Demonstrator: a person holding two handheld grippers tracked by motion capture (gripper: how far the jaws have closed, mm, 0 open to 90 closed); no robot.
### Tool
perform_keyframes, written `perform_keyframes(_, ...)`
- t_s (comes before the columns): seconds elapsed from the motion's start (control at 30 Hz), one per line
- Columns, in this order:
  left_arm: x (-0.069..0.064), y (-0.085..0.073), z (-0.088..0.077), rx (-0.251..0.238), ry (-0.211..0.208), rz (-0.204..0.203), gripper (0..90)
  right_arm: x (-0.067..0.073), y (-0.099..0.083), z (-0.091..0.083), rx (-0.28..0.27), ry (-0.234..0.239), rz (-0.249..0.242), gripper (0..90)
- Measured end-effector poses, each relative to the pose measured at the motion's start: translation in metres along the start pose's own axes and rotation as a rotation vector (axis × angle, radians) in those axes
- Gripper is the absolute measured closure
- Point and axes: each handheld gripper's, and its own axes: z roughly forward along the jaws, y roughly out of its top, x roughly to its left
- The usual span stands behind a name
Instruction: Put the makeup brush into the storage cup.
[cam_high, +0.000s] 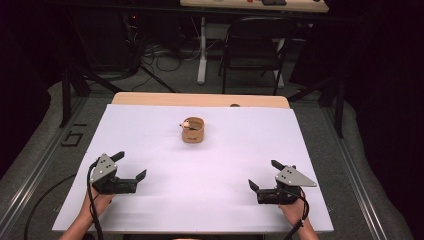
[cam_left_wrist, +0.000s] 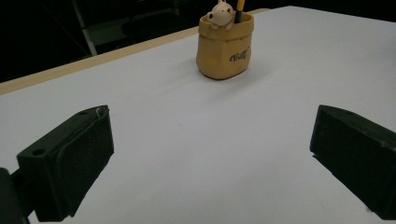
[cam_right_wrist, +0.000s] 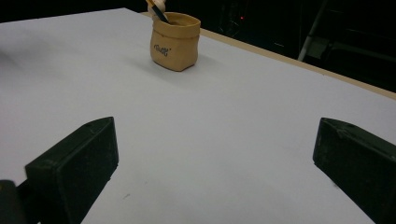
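- Pot (cam_high: 193, 130): standing upright on the white sheet (cam_high: 210, 200), mouth facing up, long axis running vertical; sitting past mid-table toward the far edge, roughly centred left to right
- Pot, look: showing as a tan, sack-shaped holder with a rolled, wrinkled rim and dark lettering on its side (cam_left_wrist: 226, 45); carrying a small pale figure (cam_left_wrist: 221, 13) perched at the rim
- Pencil (cam_right_wrist: 158, 11): sticking out of the pot's mouth, leaning off vertical, tip down inside; yellow shaft showing in the left gripper view (cam_left_wrist: 240, 8)
- Left gripper (cam_high: 131, 167): hovering near the near-left corner, jaws spreading wide, pinching nothing, aiming toward the pot; well apart from it
- Right gripper (cam_high: 264, 175): hovering near the near-right corner, jaws likewise spreading wide and gripping nothing; well apart from the pot
- Room: bare sheet lying open between both grippers and the pot, and all around it
- Edges: wooden tabletop (cam_high: 200, 99) showing as a strip beyond the sheet's far edge, just behind the pot; chair (cam_high: 252, 45) standing on the floor beyond
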Motion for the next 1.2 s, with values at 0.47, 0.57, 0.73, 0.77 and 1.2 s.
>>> perform_keyframes(0.47, -0.003, -0.013, -0.013, -0.014, 0.019, -0.002, 0.0, 0.005, -0.010, -0.013, 0.018, -0.026, -0.004, 0.0)
perform_keyframes(0.57, -0.006, -0.015, -0.016, -0.015, 0.019, 0.013, 0.0, 0.005, -0.011, -0.016, 0.023, -0.034, 0.000, 0.0)
perform_keyframes(0.73, -0.012, -0.019, -0.021, -0.006, -0.005, 0.026, 0.0, 0.004, -0.011, -0.018, 0.016, -0.057, 0.009, 0.0)
perform_keyframes(0.77, -0.014, -0.020, -0.022, -0.004, -0.006, 0.033, 0.0, 0.004, -0.012, -0.017, 0.011, -0.058, 0.009, 0.0)
perform_keyframes(1.2, -0.019, -0.024, -0.025, -0.004, -0.046, 0.061, 0.0, 0.004, -0.010, -0.019, 0.005, -0.060, 0.013, 0.0)
